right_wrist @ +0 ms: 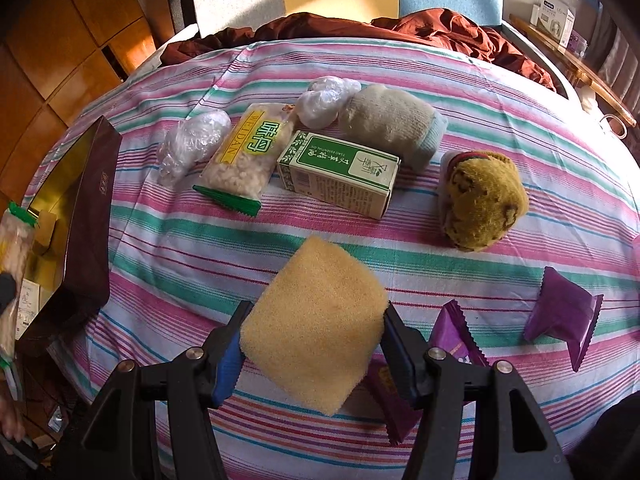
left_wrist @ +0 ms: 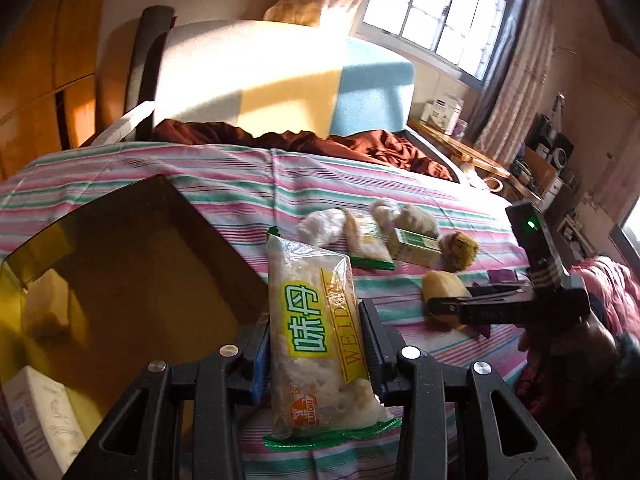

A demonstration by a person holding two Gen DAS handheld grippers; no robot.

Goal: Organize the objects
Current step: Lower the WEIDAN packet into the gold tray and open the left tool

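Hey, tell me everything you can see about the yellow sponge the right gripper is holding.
The yellow sponge is a thick, roughly square block of porous foam, pale golden, with a fine grainy surface and soft rounded corners. It looks dry and clean. The right hand-held gripper is shut on it, its fingers pressing the two opposite sides, and it sits tilted with one corner pointing down. It appears lifted above the striped bedsheet, in front of the green carton, partly covering a purple packet. Only the fingers seem to touch it.

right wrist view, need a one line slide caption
Right gripper clamps a yellow sponge above the striped bedsheet, with snack packet, green carton and socks beyond.
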